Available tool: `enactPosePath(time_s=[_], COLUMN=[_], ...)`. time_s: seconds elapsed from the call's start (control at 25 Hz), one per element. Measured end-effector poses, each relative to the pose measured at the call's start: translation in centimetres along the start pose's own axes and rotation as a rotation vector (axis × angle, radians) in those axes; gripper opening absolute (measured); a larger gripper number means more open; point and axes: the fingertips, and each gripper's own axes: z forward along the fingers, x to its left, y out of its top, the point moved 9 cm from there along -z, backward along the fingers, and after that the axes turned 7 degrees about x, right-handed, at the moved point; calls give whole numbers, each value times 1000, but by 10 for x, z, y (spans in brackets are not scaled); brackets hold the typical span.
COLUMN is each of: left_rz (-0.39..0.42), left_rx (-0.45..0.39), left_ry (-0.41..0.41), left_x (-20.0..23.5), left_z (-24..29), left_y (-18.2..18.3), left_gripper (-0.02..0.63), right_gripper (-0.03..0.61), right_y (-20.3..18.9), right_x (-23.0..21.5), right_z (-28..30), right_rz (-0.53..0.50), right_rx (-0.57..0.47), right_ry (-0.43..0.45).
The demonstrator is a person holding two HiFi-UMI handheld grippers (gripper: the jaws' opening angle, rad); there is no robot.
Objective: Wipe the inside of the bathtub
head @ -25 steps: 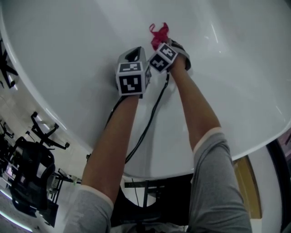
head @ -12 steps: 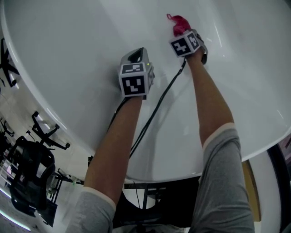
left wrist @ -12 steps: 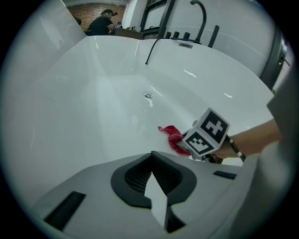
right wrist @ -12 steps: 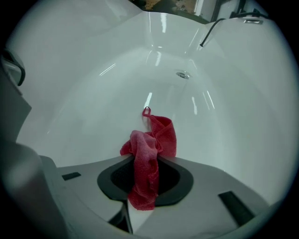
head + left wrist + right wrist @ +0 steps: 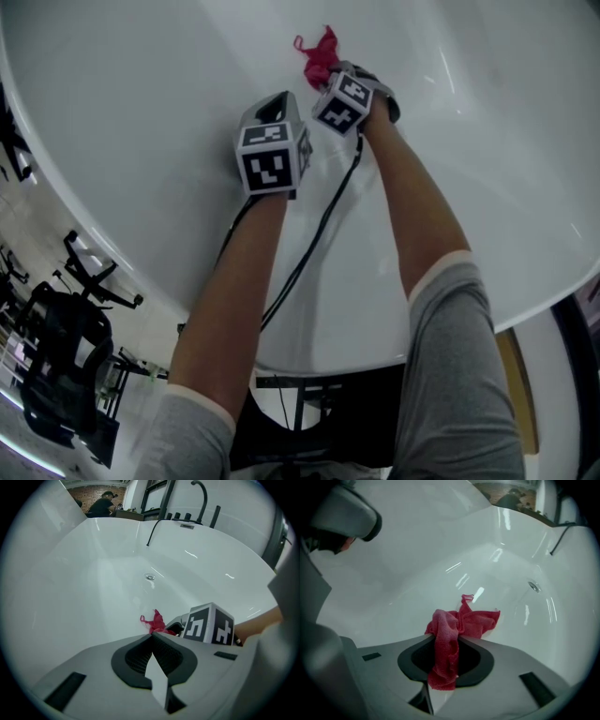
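Tightly, the right gripper (image 5: pixel 458 637) pinches a red cloth (image 5: pixel 477 620); left gripper (image 5: pixel 153 636) jaws together.

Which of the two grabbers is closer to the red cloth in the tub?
Right. The right hand-held gripper is clamped on the red cloth. The left hand-held gripper is beside it, shut and empty, apart from the cloth.

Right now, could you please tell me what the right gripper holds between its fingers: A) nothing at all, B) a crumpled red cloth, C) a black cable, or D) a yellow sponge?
B: the right gripper view shows the right gripper shut on the crumpled red cloth, which bunches out over the glossy white bathtub.
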Motion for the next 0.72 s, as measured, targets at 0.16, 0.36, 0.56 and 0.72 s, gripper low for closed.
enactPosePath(time_s=[0.16, 0.36, 0.56, 0.72], left_rz=[7, 5, 5, 12], left_rx=[3, -11, -7, -9], left_ry=[-7, -31, -28, -13], left_x=[-7, -15, -15, -9], left_z=[1, 1, -4, -6], left_y=[2, 4, 0, 2], left_gripper=[5, 5, 5, 5], right_gripper=[92, 91, 91, 91], right_y=[-51, -103, -76, -54], right_x=[-41, -64, 5, 60], right_z=[-9, -30, -26, -16], right_rz=[-18, 123, 15, -169], right_rx=[104, 218, 203, 206], right_ry=[-30, -80, -6, 91])
